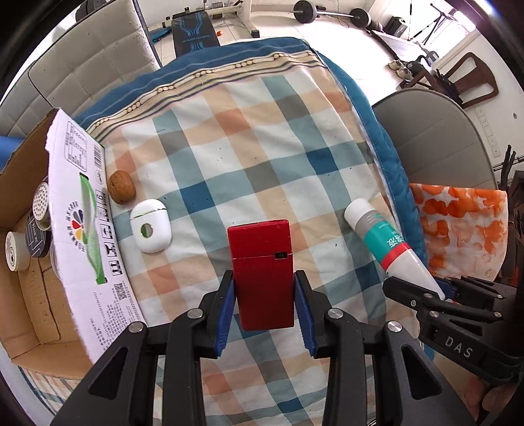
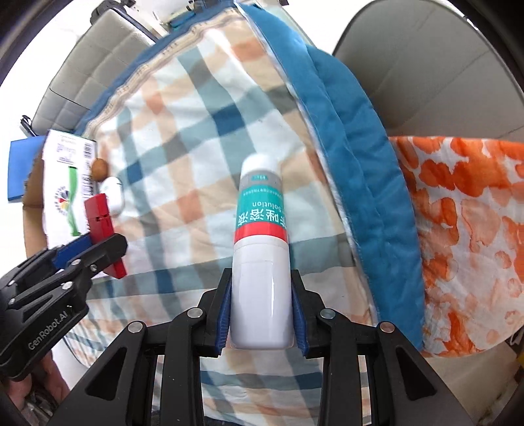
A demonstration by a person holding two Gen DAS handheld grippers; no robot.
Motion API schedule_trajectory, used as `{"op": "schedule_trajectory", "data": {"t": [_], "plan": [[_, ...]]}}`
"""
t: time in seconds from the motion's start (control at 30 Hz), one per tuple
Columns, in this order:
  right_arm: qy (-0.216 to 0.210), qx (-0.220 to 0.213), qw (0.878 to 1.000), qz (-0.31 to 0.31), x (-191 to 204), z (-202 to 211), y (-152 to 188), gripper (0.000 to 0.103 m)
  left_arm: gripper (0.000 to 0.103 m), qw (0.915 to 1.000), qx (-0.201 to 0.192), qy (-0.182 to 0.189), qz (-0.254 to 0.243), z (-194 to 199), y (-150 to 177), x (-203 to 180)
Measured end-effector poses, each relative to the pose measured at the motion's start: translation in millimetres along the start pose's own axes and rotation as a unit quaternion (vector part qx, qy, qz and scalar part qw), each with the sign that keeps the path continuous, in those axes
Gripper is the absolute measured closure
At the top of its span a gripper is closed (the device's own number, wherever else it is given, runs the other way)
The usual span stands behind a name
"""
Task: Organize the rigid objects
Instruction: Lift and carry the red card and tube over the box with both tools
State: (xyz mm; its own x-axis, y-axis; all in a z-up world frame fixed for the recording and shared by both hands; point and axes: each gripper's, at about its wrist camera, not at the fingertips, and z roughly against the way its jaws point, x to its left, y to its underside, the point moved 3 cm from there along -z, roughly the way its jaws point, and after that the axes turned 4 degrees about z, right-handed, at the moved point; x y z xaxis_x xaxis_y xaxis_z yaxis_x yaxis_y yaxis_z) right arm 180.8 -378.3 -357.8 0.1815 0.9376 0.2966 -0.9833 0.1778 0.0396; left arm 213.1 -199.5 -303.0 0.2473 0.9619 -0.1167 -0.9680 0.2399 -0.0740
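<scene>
Both jaws are clamped: my left gripper (image 1: 264,296) pinches the red box (image 1: 262,272), my right gripper (image 2: 262,309) the white bottle (image 2: 260,249), each long axis running straight out ahead. I judge the cardboard box (image 1: 19,262), left of both, is nearer my left.

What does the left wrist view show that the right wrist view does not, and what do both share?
Only the left wrist view: inside the open cardboard box, small round containers; beyond the bed, a weight bench and barbell.

Only the right wrist view: the full label of the white bottle with teal label and red band, and the left gripper from outside.

Both: the red rectangular case clamped in the left gripper, the bottle clamped in the right gripper, the brown walnut, the white oval case, the checked bedsheet and the orange-patterned cloth.
</scene>
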Motion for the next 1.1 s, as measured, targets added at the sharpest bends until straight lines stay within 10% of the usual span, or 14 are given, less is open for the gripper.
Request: {"op": "schedule_trajectory", "data": {"t": [0.47, 1.1], "plan": [[-0.029, -0.025, 0.999, 0.024, 37, 24, -11, 0.070, 0.071, 0.9990, -0.005, 0.028, 0.035, 8, -15, 37], [-0.055, -0.111, 0.984, 0.131, 184, 116, -13, 0.070, 0.071, 0.9894, -0.100, 0.071, 0.078, 124, -27, 124]]}}
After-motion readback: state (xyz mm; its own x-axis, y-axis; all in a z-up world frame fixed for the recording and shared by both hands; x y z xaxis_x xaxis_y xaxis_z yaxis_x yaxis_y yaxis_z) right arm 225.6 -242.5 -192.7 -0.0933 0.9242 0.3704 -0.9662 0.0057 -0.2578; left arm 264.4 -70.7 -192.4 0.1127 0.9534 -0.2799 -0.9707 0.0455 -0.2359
